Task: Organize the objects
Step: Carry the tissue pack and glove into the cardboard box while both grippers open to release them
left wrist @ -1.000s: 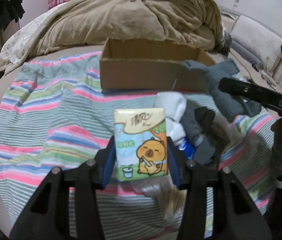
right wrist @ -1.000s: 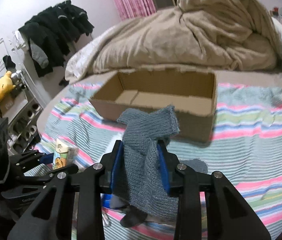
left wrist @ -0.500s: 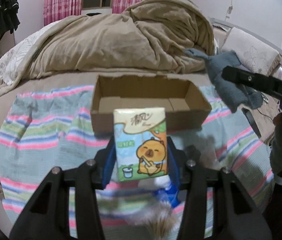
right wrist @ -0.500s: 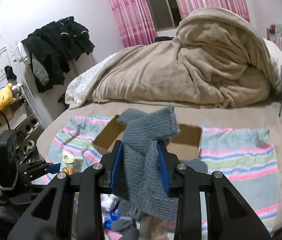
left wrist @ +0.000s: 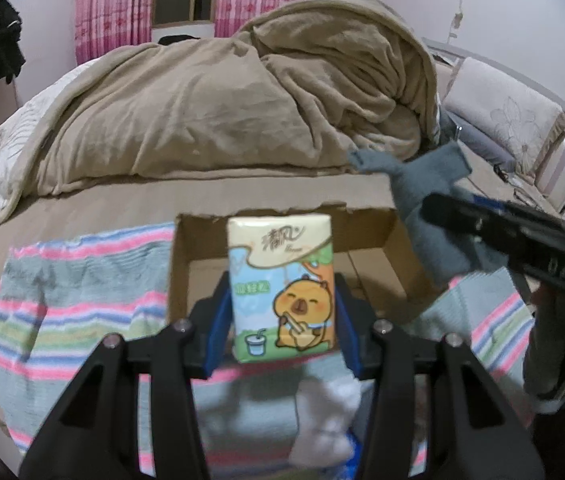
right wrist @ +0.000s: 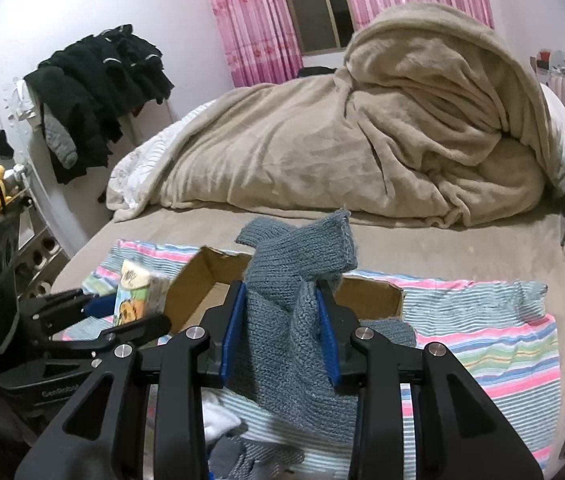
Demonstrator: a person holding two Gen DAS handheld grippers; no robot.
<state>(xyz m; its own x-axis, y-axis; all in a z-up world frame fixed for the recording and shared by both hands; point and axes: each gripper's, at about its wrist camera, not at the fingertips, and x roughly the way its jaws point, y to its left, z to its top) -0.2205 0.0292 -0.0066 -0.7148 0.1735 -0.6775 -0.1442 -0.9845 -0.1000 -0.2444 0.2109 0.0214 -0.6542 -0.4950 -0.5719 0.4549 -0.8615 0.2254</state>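
My left gripper (left wrist: 280, 312) is shut on a tissue pack (left wrist: 281, 286) with a cartoon capybara, held upright above the near wall of an open cardboard box (left wrist: 180, 264). The pack also shows in the right wrist view (right wrist: 134, 298). My right gripper (right wrist: 280, 320) is shut on a grey knit sock (right wrist: 298, 280) that hangs down between the fingers, above the box (right wrist: 190, 292). The sock also shows at the right of the left wrist view (left wrist: 418, 196).
The box sits on a striped cloth (left wrist: 62, 292) spread on a bed. A heaped beige blanket (left wrist: 242, 100) lies behind it. White and dark socks (left wrist: 322, 420) lie on the cloth near me. Black clothes (right wrist: 98, 80) hang at the left wall.
Both grippers have risen and moved toward the box with their loads. The pack and the sock now hang over the box, and the sock pile has dropped to the bottom of view.
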